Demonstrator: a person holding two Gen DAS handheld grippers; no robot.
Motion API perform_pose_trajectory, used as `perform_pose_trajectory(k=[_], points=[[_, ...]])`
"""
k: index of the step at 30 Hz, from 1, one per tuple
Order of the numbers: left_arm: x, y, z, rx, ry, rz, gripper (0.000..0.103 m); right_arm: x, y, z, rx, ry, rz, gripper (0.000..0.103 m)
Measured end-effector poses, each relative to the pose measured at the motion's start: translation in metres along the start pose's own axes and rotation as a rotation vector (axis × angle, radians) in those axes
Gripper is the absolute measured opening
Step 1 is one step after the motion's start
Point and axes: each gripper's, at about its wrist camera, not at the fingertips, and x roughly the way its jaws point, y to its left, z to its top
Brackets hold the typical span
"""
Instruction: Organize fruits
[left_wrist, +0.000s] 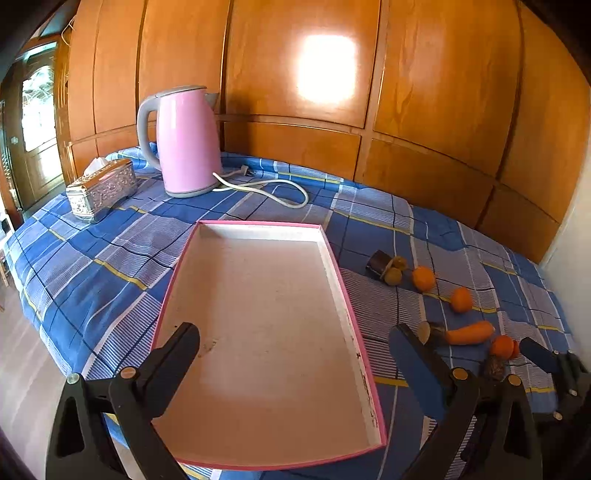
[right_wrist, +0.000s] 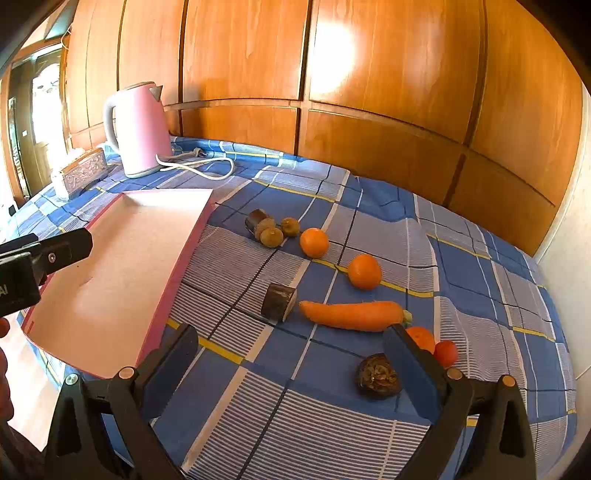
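- Nearest, left gripper (left_wrist: 295, 365) hangs spread over the empty tray (left_wrist: 347, 306); right gripper (right_wrist: 291, 365) spread, empty.
- Carrot (right_wrist: 351, 314) lies crosswise right of the tray, leaf end right.
- Only the right view shows 3 kiwis (right_wrist: 272, 236); 2 oranges (right_wrist: 314, 242) beyond.

Glossy varnished wood panels (left_wrist: 303, 74) throw back a bright glare behind the table, which is covered in a matt woven checked cloth (right_wrist: 461, 258). The pink kettle (left_wrist: 186, 144) has a smooth satin shell with a grey plastic handle, and the tissue box (left_wrist: 101, 188) beside it looks like embossed shiny metal. The tray (left_wrist: 354, 332) appears to be matt cardboard, scuffed inside, and the carrot (right_wrist: 351, 314) has smooth skin.
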Motion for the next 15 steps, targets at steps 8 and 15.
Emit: perform_pose_trajectory(k=[8,15], points=[[0.0008,-0.0039,0.0006,0.012,0.025,-0.039,0.103,-0.0024,0.0015,-0.0005,-0.015,-0.012,-0.007,0.101],[-0.0016,-0.0062,0.0001,0.02,0.023,-0.053,0.103,-0.0035,-0.0001,-0.0003,-0.008,-0.011,-0.008,0.101]])
